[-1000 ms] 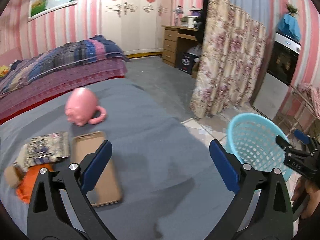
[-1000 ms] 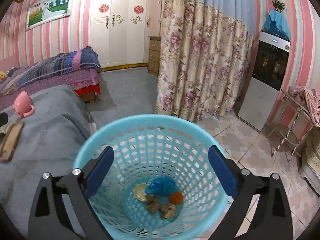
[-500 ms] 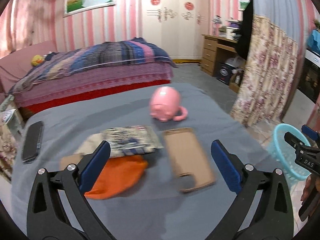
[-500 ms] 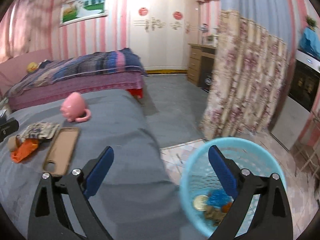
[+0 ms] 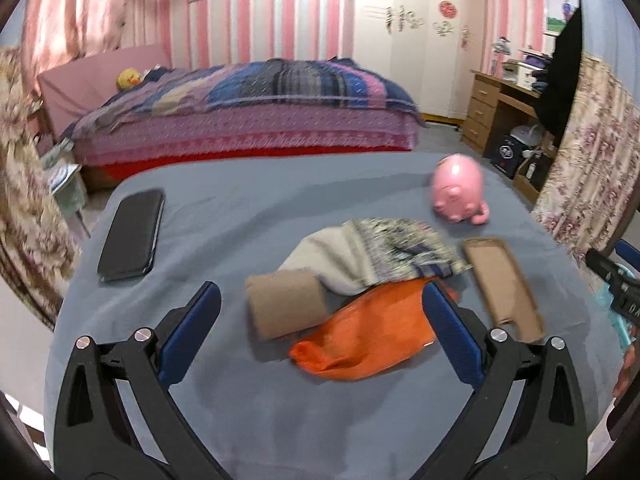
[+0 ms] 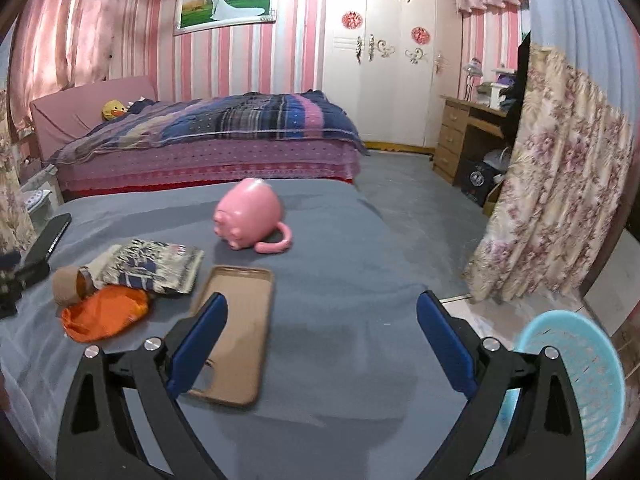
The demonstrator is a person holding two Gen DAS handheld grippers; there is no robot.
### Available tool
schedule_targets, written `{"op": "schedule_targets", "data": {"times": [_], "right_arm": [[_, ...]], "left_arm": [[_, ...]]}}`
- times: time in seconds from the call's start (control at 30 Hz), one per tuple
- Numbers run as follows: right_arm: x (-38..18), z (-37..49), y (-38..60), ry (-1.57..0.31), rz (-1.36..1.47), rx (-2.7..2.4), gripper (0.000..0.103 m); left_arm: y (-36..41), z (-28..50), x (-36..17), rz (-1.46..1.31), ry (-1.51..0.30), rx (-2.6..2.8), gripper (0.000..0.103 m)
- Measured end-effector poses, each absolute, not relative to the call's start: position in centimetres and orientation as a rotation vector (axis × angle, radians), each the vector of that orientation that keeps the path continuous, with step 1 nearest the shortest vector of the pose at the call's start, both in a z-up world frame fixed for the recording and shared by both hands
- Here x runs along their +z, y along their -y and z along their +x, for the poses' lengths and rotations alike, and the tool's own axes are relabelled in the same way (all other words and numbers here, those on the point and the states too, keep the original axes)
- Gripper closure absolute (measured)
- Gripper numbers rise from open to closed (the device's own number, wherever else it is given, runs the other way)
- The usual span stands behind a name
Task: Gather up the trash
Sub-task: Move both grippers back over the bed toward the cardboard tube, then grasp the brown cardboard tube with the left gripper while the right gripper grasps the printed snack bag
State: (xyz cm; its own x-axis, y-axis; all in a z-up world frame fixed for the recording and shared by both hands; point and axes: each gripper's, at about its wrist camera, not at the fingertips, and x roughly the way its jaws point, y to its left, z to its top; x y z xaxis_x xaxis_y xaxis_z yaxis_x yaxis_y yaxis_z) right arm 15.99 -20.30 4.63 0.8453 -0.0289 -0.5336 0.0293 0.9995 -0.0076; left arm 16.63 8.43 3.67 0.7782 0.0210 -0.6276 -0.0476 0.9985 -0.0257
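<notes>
Both tongs spread wide and empty, trash pile on the grey bedcover.

Left gripper (image 5: pixel 320 320) hovers over the pile with its jaws apart. An orange plastic bag (image 5: pixel 368 340), crumpled and flattened, lies just beside a brown cardboard tube (image 5: pixel 284 308) on its side, and a printed paper wrapper (image 5: pixel 376 256) overlaps both from behind. Right gripper (image 6: pixel 320 330) has its jaws apart too, above a tan phone case (image 6: pixel 236 328) lying open side up, right of the pile. Pink pig mug (image 6: pixel 248 218) is tipped over behind the case. Black phone (image 5: pixel 132 236) sits well left. Blue basket (image 6: pixel 576 380) stands on the floor off the bedcover's right edge.
</notes>
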Motion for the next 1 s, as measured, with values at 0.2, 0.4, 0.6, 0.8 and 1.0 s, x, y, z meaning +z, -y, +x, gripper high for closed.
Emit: {"op": "schedule_targets", "data": {"times": [0.2,0.4,0.6,0.8,1.0], "right_arm": [[3.0,17.4,18.5,-0.598,0.022,-0.009,0.01],[1.9,17.9,18.1,-0.619,0.004,-0.016,0.01],[1.1,18.1,18.1,-0.64,-0.011,-0.021,0.01],[1.3,18.5,16.3,-0.643,-0.055,0.021,0.01],[1.1,19.4,12.2,-0.65,-0.15,0.102,0.01]], "left_arm": [[-11.9,17.7,0.3,-0.116,-0.754,0.076,0.006],[-13.0,20.3,-1.6,-0.201,-0.812,0.085,0.006],[-12.2,22.6,-2.0,-0.244,-0.84,0.065,0.011],[-11.5,22.8,-2.7,-0.234,-0.869,-0.013,0.051],[-13.1,20.4,-1.2,-0.194,-0.813,0.019,0.051]]}}
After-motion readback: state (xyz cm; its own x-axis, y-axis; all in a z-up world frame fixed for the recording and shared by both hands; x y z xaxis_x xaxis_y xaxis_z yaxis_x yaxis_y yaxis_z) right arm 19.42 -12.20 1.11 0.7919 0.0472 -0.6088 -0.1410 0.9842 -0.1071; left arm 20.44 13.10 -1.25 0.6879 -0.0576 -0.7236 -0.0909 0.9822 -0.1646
